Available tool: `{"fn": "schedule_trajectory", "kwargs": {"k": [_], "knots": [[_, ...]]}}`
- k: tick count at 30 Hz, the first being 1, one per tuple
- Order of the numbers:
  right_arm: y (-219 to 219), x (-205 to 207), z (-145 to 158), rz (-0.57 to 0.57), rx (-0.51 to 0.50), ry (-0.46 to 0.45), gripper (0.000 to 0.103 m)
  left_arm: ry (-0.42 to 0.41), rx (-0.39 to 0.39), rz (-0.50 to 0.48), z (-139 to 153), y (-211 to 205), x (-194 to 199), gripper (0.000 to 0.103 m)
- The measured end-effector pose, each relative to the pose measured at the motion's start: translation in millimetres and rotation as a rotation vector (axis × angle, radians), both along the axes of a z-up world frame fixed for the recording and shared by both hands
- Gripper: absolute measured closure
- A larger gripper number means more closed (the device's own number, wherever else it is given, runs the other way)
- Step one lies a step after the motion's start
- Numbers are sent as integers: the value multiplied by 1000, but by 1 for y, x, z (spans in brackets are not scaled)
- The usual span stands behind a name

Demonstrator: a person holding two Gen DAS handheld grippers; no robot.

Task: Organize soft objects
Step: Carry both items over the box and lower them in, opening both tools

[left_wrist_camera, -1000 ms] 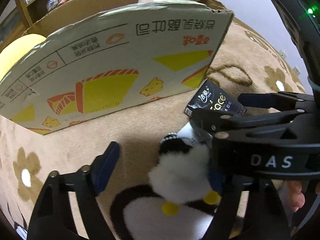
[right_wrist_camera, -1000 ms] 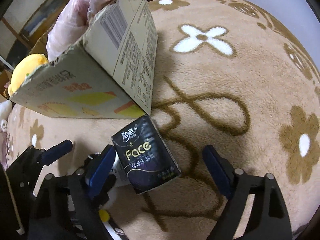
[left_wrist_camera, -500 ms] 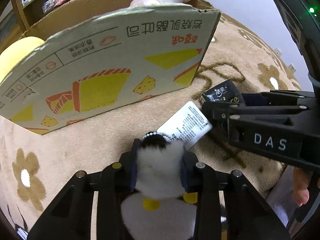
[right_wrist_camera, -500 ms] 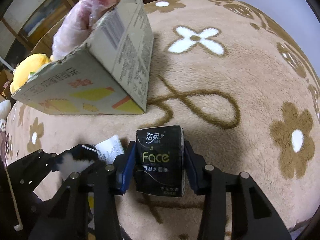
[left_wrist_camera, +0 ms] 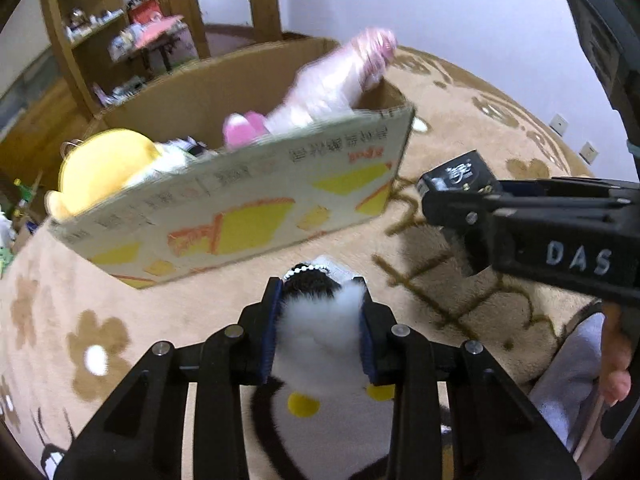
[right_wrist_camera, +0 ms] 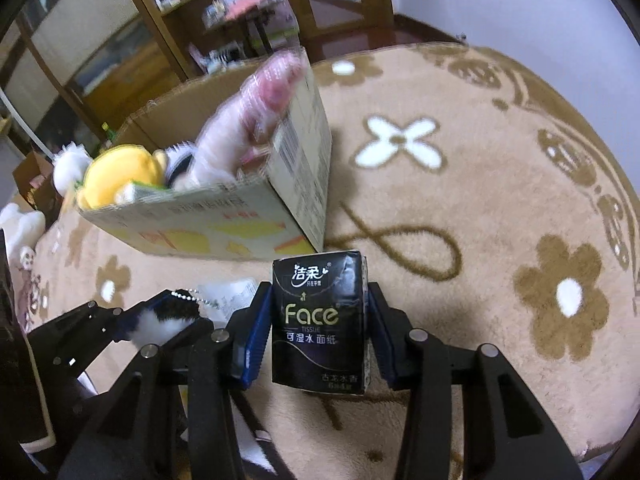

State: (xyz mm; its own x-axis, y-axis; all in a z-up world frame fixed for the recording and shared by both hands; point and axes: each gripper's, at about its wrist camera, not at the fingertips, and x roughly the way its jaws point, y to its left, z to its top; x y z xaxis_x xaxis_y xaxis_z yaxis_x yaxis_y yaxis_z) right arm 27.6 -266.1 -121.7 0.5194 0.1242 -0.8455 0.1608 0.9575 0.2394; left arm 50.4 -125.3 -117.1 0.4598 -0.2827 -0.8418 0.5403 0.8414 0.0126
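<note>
1. The left gripper point(left_wrist_camera: 320, 320) is squeezing a black-and-white plush penguin point(left_wrist_camera: 320, 332) between its blue pads, above the beige flowered carpet point(left_wrist_camera: 100, 320).
2. The right gripper point(right_wrist_camera: 318, 328) is clamping an upright black Face tissue pack point(right_wrist_camera: 318, 320).
3. Beyond both, an open cardboard box point(right_wrist_camera: 296, 172) is sitting on the carpet, holding a yellow plush point(right_wrist_camera: 120, 172) and a pink bagged toy point(right_wrist_camera: 248, 120).
</note>
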Motion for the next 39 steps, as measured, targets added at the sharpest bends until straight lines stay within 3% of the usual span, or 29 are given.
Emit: {"fn": "schedule_trajectory", "kwargs": {"k": [5, 13, 20, 26, 39], "knots": [[-1, -2, 19, -2, 6, -75, 55, -48, -42, 20, 27, 13, -8, 71], [1, -14, 55, 7, 21, -209, 55, -199, -83, 44, 73, 39, -25, 71], [9, -18, 84, 38, -7, -335, 55, -305, -122, 123, 102, 55, -16, 71], [20, -8, 93, 73, -34, -397, 55, -334, -153, 181, 108, 66, 4, 71], [35, 26, 77, 108, -60, -395, 55, -377, -176, 246, 106, 70, 44, 71]]}}
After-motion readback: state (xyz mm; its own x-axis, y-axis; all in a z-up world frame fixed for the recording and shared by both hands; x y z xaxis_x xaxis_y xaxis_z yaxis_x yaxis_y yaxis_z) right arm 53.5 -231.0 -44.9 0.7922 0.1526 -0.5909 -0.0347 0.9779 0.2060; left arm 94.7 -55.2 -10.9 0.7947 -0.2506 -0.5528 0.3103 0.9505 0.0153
